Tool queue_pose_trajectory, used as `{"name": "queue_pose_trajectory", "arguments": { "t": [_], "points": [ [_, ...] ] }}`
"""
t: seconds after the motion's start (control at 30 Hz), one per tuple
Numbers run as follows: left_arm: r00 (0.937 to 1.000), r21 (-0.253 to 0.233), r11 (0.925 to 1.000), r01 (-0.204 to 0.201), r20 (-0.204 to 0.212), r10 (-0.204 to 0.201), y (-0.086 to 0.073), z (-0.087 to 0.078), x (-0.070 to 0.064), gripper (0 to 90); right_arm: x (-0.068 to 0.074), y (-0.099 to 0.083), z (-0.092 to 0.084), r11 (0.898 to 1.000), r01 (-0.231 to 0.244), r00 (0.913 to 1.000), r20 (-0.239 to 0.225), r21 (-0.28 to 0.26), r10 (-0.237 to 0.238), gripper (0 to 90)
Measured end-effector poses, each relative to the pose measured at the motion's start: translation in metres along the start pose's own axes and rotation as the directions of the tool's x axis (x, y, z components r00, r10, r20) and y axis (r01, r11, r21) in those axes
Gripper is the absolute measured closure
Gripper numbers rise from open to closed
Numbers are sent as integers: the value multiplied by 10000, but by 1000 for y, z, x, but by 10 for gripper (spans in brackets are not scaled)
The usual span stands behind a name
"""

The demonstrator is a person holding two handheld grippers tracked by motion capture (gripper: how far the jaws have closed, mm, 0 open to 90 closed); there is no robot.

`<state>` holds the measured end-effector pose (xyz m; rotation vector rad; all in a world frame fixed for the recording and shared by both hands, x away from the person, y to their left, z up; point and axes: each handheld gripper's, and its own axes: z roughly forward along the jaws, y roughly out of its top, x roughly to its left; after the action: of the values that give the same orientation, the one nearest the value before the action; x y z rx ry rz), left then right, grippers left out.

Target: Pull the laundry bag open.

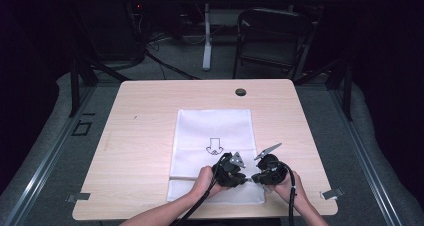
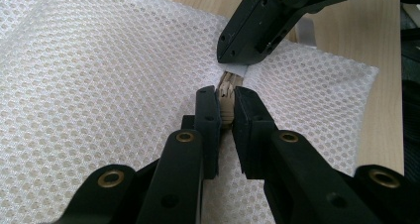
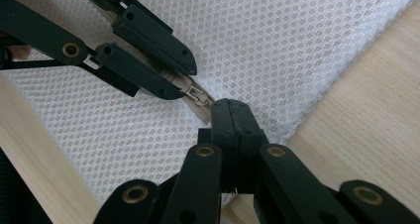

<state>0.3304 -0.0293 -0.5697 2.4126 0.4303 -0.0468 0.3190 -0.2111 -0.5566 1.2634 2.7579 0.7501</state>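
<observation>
- Mesh bag (image 1: 212,131) lay flat mid-table (image 1: 140,136), zipper pull (image 2: 226,91) at near edge
- L gripper (image 2: 225,102) jaws clamped on zipper pull
- R gripper (image 3: 232,112) jaws pinched together on fabric beside zipper
- Risk: pull could slip out if tugged off-axis; mesh may bunch & jam slider

White mesh zipper bag (image 1: 212,136) flat on table, beige zipper (image 2: 226,97) at near end

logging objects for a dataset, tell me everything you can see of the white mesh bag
The white mesh bag is a flat rectangular pouch of honeycomb-weave fabric, lying on the wooden table with a small black outline print near its middle. Its beige zipper sits near the person's edge. The left hand-held gripper clamps the zipper slider; the right hand-held gripper pinches the fabric beside the zipper's end.
</observation>
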Motion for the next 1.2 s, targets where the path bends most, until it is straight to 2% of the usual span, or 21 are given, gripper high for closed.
{"name": "queue_pose_trajectory", "arguments": {
  "t": [0.1,0.33,0.43,0.57,0.67,0.9,0.93,0.97,1.0,1.2],
  "points": [
    [10000,-4,10000,20,26,-20,0,0,0,816,0,0,0,9999,106,9998,147,85,-107,900],
    [9999,49,9999,-88,61,88,-2,-3,0,817,-1,-1,0,10000,3,10000,-41,12,-3,900],
    [9999,125,9999,-96,63,95,-3,-4,1,817,-4,-1,-1,9998,168,9998,52,135,-169,900],
    [9998,40,10000,-40,178,39,-5,-5,3,816,-2,-1,0,10000,-75,10000,-18,14,75,900],
    [9997,130,9997,-224,94,223,-4,-7,2,816,-2,-1,0,9999,-123,9999,-31,-12,123,900],
    [10000,257,9996,-72,56,71,-9,-14,9,816,-3,-1,-1,9999,86,9999,66,148,-87,900],
    [10000,305,9995,-13,86,11,-10,-16,10,816,-2,-1,0,10000,-85,10000,40,50,85,900],
    [10000,273,9996,23,32,-24,-12,-17,12,816,-4,-1,-1,9998,118,9999,76,167,-119,900],
    [10000,325,9994,74,34,-75,-13,-19,12,816,-2,-1,0,10000,-83,10000,10,40,83,900],
    [9999,432,9990,96,27,-97,-17,-22,14,815,-1,-1,0,10000,-95,10000,4,18,95,900]
  ]
}}
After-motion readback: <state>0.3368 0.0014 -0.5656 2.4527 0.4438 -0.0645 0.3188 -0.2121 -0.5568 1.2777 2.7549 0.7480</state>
